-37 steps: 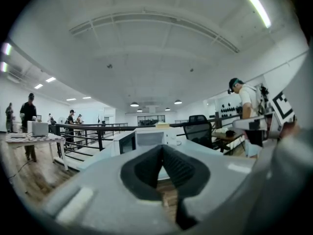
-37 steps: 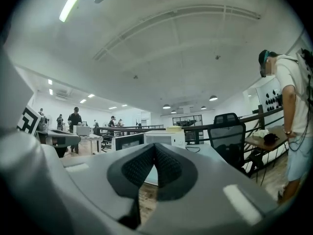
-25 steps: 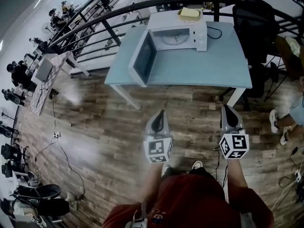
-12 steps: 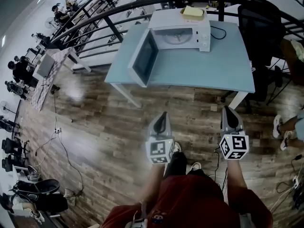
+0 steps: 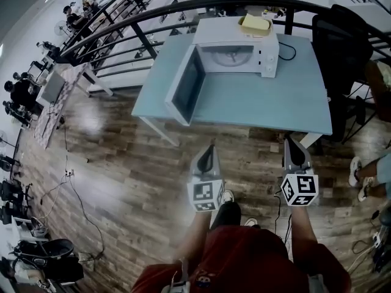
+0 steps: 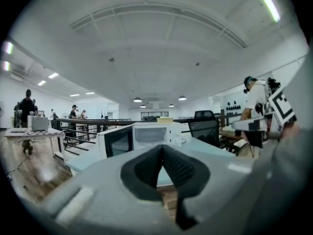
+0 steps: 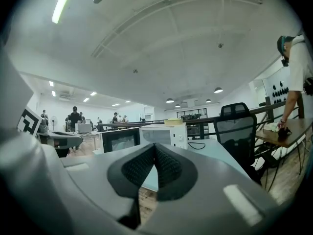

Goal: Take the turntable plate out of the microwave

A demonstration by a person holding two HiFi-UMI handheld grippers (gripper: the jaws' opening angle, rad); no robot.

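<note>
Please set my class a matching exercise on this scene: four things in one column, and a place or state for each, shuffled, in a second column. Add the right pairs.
Column one
1. microwave door
2. turntable plate
3. yellow object
4. black chair

Column two
A. lying on top of the microwave
B. swung wide open
C. inside the oven cavity
D. standing on the floor beside the right end of the table, as the head view shows it

Pairs: 1-B, 2-C, 3-A, 4-D
</note>
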